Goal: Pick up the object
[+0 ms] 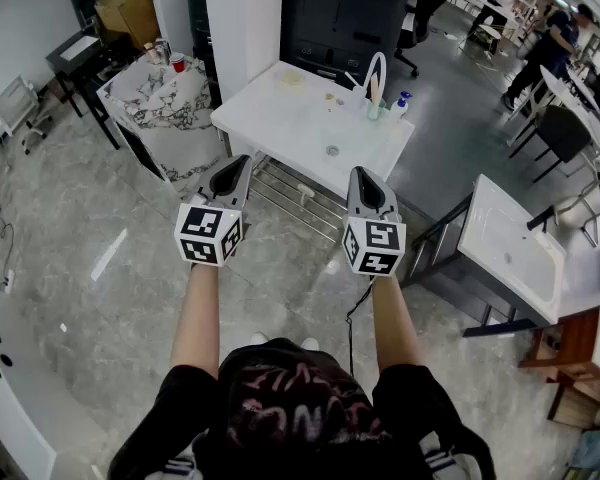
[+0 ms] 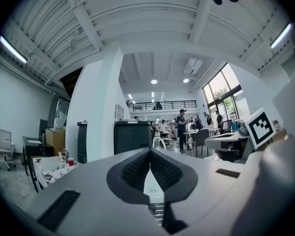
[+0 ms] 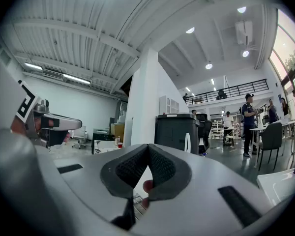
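I hold both grippers up side by side over the floor, short of a white table [image 1: 280, 118]. The left gripper [image 1: 242, 161] is shut and empty, its ribbed pads [image 2: 137, 168] meeting at the tip [image 2: 150, 153]. The right gripper [image 1: 358, 172] is also shut, with its tips together [image 3: 148, 148]. A pinkish patch shows in the slit below its tips; I cannot tell what it is. On the table lie a small round object [image 1: 332, 150], a white looped piece [image 1: 377, 76], a small blue bottle [image 1: 404, 100] and some scraps [image 1: 292, 76].
A wire rack [image 1: 290, 193] sits under the table. A marble-patterned covered stand [image 1: 160, 103] with a red cup [image 1: 177, 64] is at the left. A black cabinet [image 1: 345, 18] stands behind. A white basin table [image 1: 515, 243] is at the right. People [image 1: 555, 33] stand at the far right.
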